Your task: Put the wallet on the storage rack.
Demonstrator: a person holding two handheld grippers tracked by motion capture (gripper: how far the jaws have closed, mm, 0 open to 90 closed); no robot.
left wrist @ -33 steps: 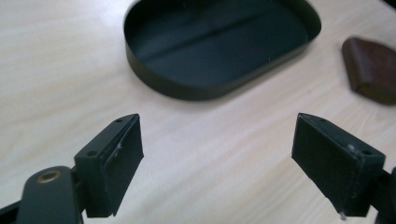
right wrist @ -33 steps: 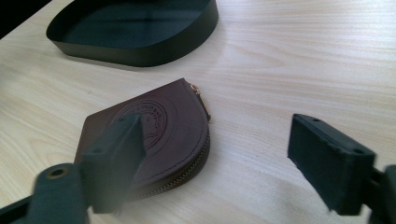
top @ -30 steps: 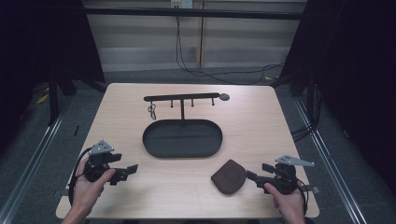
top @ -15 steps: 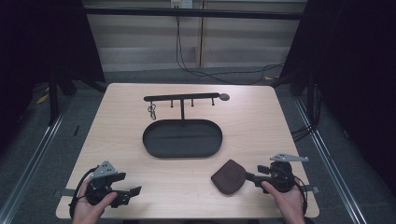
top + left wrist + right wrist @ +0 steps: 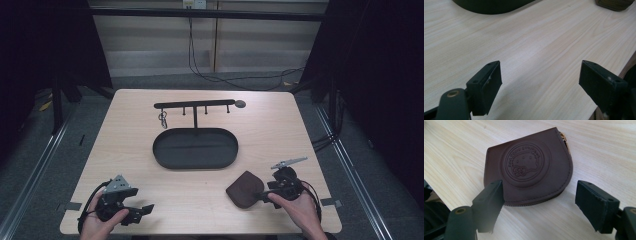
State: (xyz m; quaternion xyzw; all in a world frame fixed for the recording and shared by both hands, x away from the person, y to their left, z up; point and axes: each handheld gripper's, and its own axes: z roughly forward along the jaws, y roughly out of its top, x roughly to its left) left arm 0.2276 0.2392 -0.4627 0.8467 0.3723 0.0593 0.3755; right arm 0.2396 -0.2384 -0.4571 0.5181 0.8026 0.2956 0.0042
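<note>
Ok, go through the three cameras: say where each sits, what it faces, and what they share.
High view: above the person's side, looking forward and down on the table; both hands, left gripper, right gripper.
Left gripper view: rides the left gripper, open jaws over bare wood.
Right gripper view: rides the right gripper, open jaws facing the brown pouch.
Shared: pouch, black tray.

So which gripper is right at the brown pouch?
The right gripper: its open jaws sit at the pouch. The left gripper faces bare table.
</note>
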